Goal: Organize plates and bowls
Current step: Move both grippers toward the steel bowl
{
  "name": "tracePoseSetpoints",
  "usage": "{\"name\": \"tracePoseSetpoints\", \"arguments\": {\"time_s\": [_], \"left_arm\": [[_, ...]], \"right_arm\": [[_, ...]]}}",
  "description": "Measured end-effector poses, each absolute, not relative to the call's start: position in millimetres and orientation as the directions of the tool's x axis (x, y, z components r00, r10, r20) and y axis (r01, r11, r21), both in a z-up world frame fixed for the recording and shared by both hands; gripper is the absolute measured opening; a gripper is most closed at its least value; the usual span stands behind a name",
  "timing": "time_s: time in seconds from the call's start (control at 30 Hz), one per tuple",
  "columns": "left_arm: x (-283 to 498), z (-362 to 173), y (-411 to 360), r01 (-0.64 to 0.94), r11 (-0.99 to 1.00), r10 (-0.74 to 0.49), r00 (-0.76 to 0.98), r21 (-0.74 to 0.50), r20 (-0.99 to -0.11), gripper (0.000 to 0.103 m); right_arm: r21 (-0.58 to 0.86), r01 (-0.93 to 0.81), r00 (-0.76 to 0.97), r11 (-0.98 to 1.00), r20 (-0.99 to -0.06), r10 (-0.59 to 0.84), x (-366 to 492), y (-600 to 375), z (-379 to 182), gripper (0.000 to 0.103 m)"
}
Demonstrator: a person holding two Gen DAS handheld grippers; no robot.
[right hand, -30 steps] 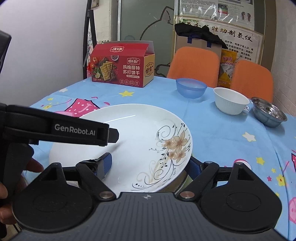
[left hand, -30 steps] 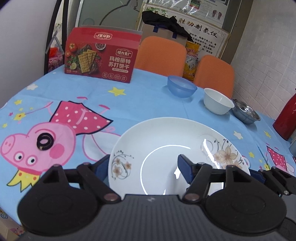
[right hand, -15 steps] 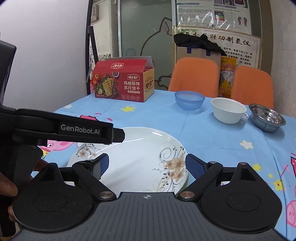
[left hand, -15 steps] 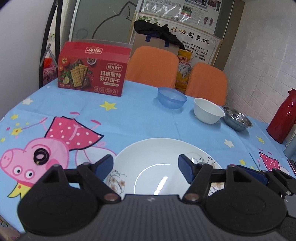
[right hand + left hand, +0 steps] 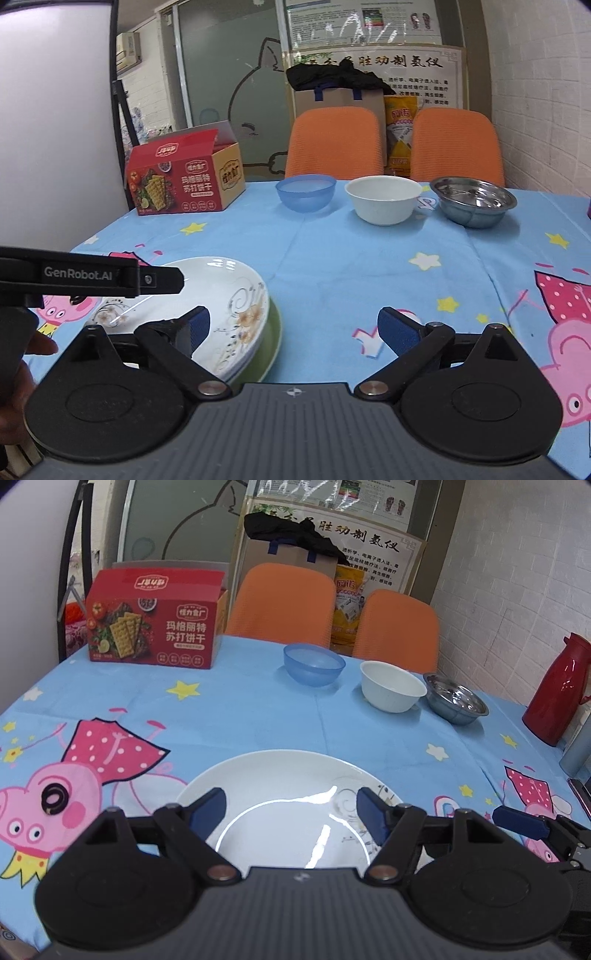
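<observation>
Your left gripper (image 5: 291,810) hovers released over the white floral plate (image 5: 284,786), stacked on a green plate (image 5: 271,343) on the blue cartoon-print desk (image 5: 369,258). Your right gripper (image 5: 293,330) stands released beside it. Beyond: blue plastic bowl (image 5: 306,192), white bowl (image 5: 383,199), steel bowl (image 5: 474,201).

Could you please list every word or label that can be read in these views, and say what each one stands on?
"GenRobot.AI": on the left gripper.
"玛格丽特 苏打饼干": on the red cracker box; its smaller print is too small to read.
"胜功制氢仪": heading on the wall poster; its small text is blurred.
Yellow bag: print unreadable.
</observation>
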State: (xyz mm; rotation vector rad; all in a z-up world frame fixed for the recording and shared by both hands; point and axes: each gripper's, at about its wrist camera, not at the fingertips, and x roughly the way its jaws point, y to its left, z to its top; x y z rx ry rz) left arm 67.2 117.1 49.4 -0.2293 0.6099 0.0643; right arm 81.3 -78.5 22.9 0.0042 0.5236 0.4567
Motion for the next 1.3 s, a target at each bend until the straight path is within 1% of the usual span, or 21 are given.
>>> {"name": "tracePoseSetpoints", "arguments": {"time_s": [0.33, 0.57, 0.7, 0.83, 0.97, 1.03, 1.23, 1.3], "left_arm": [[93, 58, 60, -0.043, 0.988, -0.05, 0.813, -0.147, -0.58, 0.07], [119, 58, 9, 0.052, 0.993, -0.104, 0.792, -0.104, -0.601, 0.07], [144, 64, -21, 0.129, 0.987, -0.162, 0.781, -0.097, -0.603, 0.07], [171, 74, -44, 0.184, 0.978, -0.208, 0.785, -0.1, -0.584, 0.071], [200, 76, -57, 0.189, 0.98, -0.19, 0.781, -0.065, -0.595, 0.071], [214, 81, -56, 0.185, 0.98, -0.188, 0.78, -0.067, -0.597, 0.071], [274, 115, -46, 0.198, 0.975, -0.222, 0.802, -0.102, -0.555, 0.071], [297, 121, -44, 0.199, 0.972, -0.234, 0.8, -0.125, -0.552, 0.071]], "right_arm": [[0.178, -0.335, 0.798, 0.925, -0.469, 0.379, 90, -135, 20, 0.103], [0.213, -0.254, 0.818, 0.943, -0.473, 0.327, 98, -181, 14, 0.103], [0.233, -0.191, 0.848, 0.954, -0.45, 0.28, 111, -213, 19, 0.103], [0.194, -0.148, 0.882, 0.97, -0.417, 0.218, 133, -233, 31, 0.103], [0.154, -0.128, 0.914, 0.98, -0.366, 0.177, 165, -247, 49, 0.103], [0.142, -0.127, 0.923, 0.982, -0.344, 0.169, 185, -250, 59, 0.103], [0.111, -0.137, 0.927, 0.984, -0.335, 0.167, 250, -246, 84, 0.103], [0.102, -0.13, 0.928, 0.986, -0.338, 0.157, 269, -245, 89, 0.103]]}}
